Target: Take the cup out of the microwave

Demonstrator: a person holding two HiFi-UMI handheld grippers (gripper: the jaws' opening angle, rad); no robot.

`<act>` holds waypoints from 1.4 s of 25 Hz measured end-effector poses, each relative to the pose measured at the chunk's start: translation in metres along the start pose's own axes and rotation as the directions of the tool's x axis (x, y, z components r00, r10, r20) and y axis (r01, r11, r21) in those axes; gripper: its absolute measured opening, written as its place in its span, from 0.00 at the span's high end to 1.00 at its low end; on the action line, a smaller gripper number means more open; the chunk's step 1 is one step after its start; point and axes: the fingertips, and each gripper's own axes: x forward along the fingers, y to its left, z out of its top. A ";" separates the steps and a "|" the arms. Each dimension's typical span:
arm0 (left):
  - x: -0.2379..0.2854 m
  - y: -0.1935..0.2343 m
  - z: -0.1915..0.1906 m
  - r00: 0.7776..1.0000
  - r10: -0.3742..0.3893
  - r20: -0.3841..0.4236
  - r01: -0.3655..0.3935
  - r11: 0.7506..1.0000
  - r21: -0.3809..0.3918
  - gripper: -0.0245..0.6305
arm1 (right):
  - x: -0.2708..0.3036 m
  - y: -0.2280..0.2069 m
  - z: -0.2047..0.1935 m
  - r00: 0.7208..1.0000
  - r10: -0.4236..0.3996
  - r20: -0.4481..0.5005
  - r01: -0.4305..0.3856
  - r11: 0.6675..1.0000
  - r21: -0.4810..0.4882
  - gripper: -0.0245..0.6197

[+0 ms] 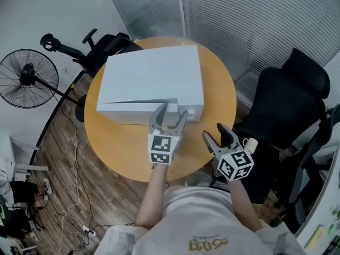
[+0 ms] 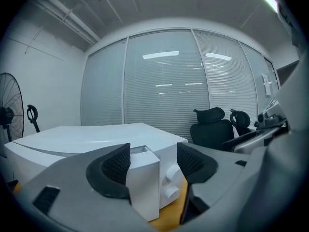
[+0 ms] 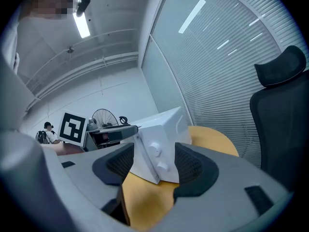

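A person stood over a round tabletop (image 1: 122, 147) with a hand-held gripper in each hand, facing a white microwave (image 1: 151, 78) that sat across the wood with its long side running left to right and its door and knobs (image 2: 170, 182) turned toward them. The left hand-held gripper (image 1: 173, 110) was held nearly level at the front of the oven, its jaws apart and straddling the free edge of the door (image 2: 144, 178). Clear space showed beside the right pad, so nothing was yet clamped. That placement suggested the door was about to be gripped and swung wider, and it already appeared to stand slightly ajar. The right hand-held gripper (image 1: 215, 132) waited off the oven's right corner over the tabletop edge, jaws apart and empty, apparently kept free for the reach inside. The cup showed in none of the views. It was judged to be behind the door inside the microwave, so which way it pointed, and how its axis stood, could not be told.
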 end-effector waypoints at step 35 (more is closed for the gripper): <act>-0.060 -0.028 -0.026 0.999 0.053 -0.011 -0.050 0.981 0.189 0.56 | -0.026 0.038 -0.026 0.997 0.077 -0.029 -0.076 0.997 0.023 0.57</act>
